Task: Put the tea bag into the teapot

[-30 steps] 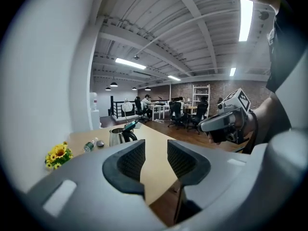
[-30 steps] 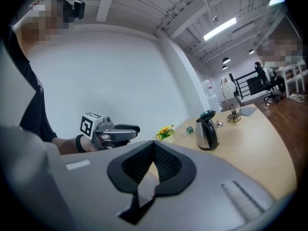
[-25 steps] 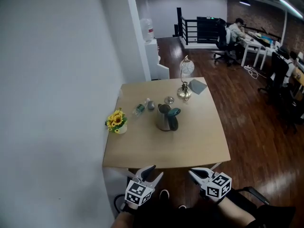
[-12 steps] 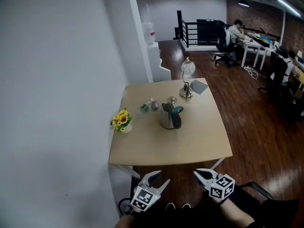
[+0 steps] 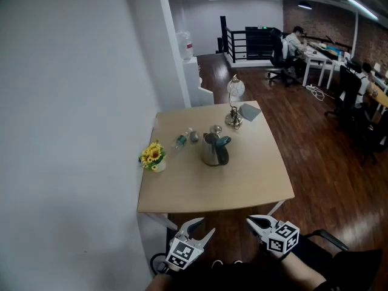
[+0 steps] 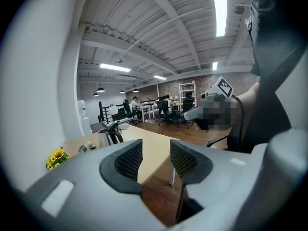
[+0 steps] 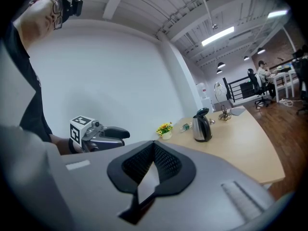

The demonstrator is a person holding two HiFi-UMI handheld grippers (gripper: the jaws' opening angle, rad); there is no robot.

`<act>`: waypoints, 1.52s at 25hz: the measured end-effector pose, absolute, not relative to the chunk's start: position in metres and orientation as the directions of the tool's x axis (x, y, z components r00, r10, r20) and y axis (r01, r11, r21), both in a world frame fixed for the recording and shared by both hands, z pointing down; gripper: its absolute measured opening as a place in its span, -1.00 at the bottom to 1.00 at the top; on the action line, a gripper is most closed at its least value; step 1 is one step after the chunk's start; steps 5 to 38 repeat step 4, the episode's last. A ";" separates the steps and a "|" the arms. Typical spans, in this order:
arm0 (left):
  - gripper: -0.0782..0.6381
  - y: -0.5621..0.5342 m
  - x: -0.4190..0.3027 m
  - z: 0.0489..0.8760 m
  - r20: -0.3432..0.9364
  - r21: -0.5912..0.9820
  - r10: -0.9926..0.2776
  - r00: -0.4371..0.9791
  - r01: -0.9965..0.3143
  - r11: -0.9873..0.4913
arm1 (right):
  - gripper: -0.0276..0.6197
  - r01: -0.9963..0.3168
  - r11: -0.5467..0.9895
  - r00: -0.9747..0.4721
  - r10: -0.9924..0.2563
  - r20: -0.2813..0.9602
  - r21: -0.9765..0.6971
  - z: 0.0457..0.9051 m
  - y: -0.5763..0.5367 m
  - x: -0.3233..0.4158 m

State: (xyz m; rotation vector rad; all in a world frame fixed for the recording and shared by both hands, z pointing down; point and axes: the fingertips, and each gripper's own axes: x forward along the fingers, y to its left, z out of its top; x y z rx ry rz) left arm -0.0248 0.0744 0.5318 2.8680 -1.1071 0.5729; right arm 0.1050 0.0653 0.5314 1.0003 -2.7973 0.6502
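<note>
The teapot, a steel pot with a dark handle and lid, stands near the middle of the wooden table. It also shows far off in the left gripper view as the teapot and in the right gripper view as the teapot. I cannot make out a tea bag among the small things beside it. Both grippers hang below the table's near edge, well short of the pot. My left gripper is open and empty. My right gripper has its pads together with nothing between them.
On the table's left side stand a small pot of yellow flowers, a lying bottle and two small round items. A glass lamp and a grey pad sit at the far edge. A white wall runs along the left; people sit at desks far right.
The head view has pulled back slightly and the table sits a little higher in the picture. Both grippers have sunk a little lower in the picture, still off the table.
</note>
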 end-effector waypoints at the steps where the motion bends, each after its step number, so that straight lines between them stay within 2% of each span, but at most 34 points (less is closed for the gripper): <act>1: -0.30 0.073 -0.025 0.532 0.341 -0.118 -0.646 0.683 -0.650 -0.750 | -0.89 -0.624 0.695 -0.780 -0.581 0.234 -0.357 0.532 0.065 0.104; 38: -0.30 0.069 -0.026 0.533 0.343 -0.126 -0.643 0.685 -0.644 -0.754 | -0.89 -0.621 0.702 -0.783 -0.575 0.236 -0.349 0.532 0.062 0.101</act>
